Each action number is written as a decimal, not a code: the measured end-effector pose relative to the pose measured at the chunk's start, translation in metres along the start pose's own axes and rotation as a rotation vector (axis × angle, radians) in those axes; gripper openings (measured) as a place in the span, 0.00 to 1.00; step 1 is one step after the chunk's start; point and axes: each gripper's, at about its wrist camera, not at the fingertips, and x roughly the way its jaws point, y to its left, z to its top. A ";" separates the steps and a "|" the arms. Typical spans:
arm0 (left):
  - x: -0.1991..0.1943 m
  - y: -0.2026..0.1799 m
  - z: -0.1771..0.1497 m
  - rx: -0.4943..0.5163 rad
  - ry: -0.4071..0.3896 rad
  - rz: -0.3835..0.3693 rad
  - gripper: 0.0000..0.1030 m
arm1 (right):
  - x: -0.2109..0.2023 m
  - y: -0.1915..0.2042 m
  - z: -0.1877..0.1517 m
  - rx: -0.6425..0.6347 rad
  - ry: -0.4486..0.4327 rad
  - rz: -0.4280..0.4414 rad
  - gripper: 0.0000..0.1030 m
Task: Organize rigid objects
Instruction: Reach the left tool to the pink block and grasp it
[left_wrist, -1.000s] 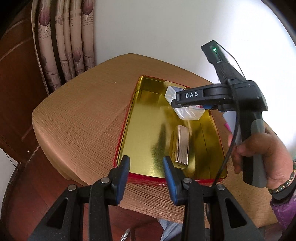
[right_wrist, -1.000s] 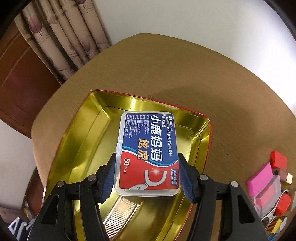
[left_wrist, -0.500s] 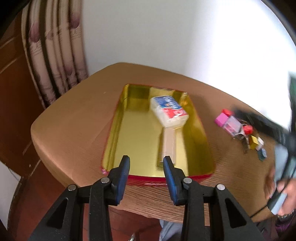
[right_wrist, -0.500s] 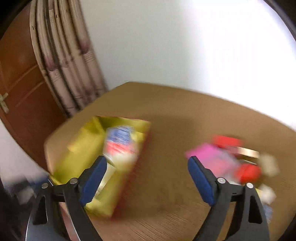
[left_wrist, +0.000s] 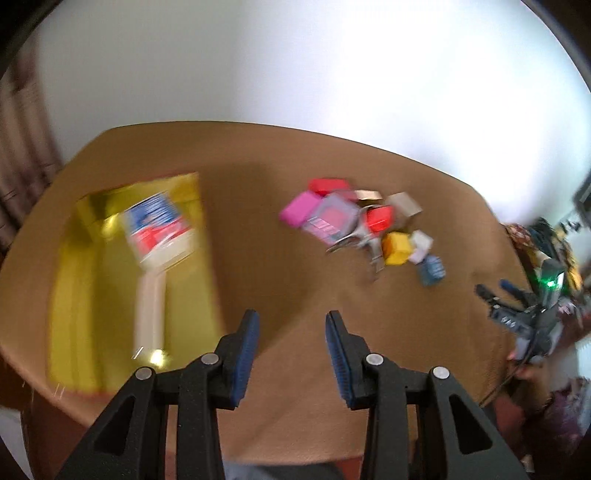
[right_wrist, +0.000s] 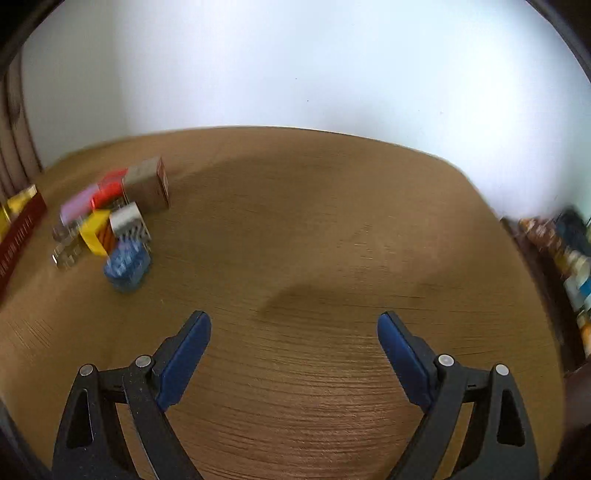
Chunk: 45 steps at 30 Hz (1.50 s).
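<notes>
The counter (right_wrist: 332, 258) was a rounded brown surface with a fine wood-grain pattern, set against a plain white wall (right_wrist: 295, 66). A curtain (left_wrist: 22, 140) hung at the far left. A gold tray (left_wrist: 74, 295) with a red outer wall lay on the left part of the counter. It held a blue-and-red floss box (left_wrist: 159, 229) and a pale bar (left_wrist: 149, 306) just in front of the box.

A cluster of small rigid objects (left_wrist: 362, 225) lay near the counter's middle, well apart from the tray: pink, red, yellow, grey and blue pieces, touching one another. The surface to the right of the cluster was bare up to the curved edge.

The left claw (left_wrist: 291, 347) hung over the near edge, pads partly apart, nothing between them. The right claw (right_wrist: 293, 347) stood wide apart over bare surface and held nothing; its jaws had just been opening.

Both views were motion-blurred. Individual pieces could not be identified. Clutter (right_wrist: 569, 251) at the right edge was cut off.
</notes>
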 end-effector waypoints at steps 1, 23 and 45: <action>0.007 -0.003 0.012 0.008 0.012 -0.001 0.37 | 0.000 0.000 0.001 0.002 -0.010 0.008 0.91; 0.195 -0.003 0.157 0.039 0.314 0.125 0.37 | 0.001 -0.002 0.005 -0.018 -0.006 0.182 0.94; 0.208 -0.008 0.139 0.214 0.353 0.089 0.55 | 0.011 0.006 0.006 -0.021 0.046 0.195 0.96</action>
